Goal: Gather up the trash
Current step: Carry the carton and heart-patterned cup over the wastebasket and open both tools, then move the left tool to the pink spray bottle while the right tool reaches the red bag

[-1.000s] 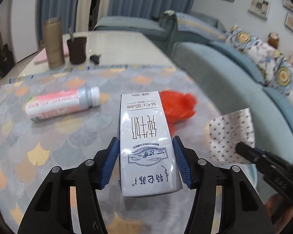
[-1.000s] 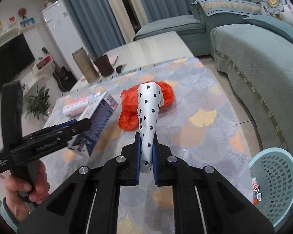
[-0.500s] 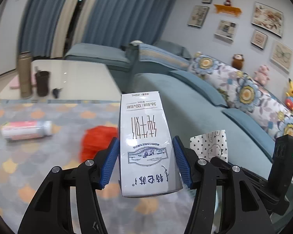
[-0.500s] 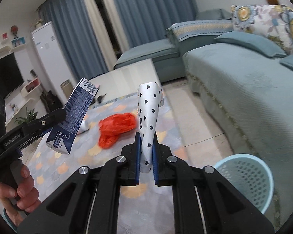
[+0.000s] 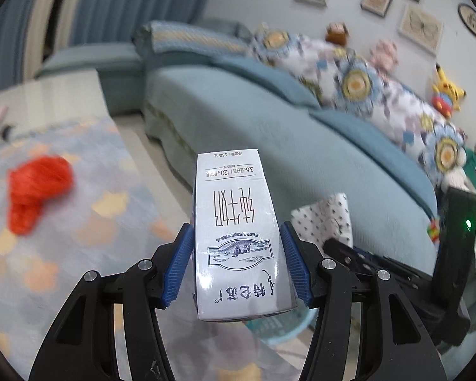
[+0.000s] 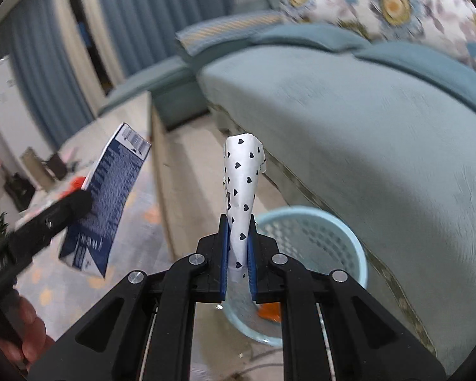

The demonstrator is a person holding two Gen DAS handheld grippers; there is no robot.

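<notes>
While our left gripper [image 5: 234, 266] clamps the milk carton [image 5: 236, 238] between its blue pads, our right gripper [image 6: 238, 263] pinches the heart-print paper [image 6: 241, 184] upright over the blue basket [image 6: 339, 238].

Your milk carton [image 5: 238, 241] hides most of the blue basket [image 5: 282, 327] in the left wrist view; only a sliver of rim shows below it. In the right wrist view your jaws and the heart-print paper [image 6: 241, 187] cover the basket's [image 6: 339, 238] near side, and the orange scrap [image 6: 269, 311] inside is too hidden to identify. The red bag [image 5: 36, 187] and sofa cushions [image 5: 358, 85] are motion-blurred.
</notes>
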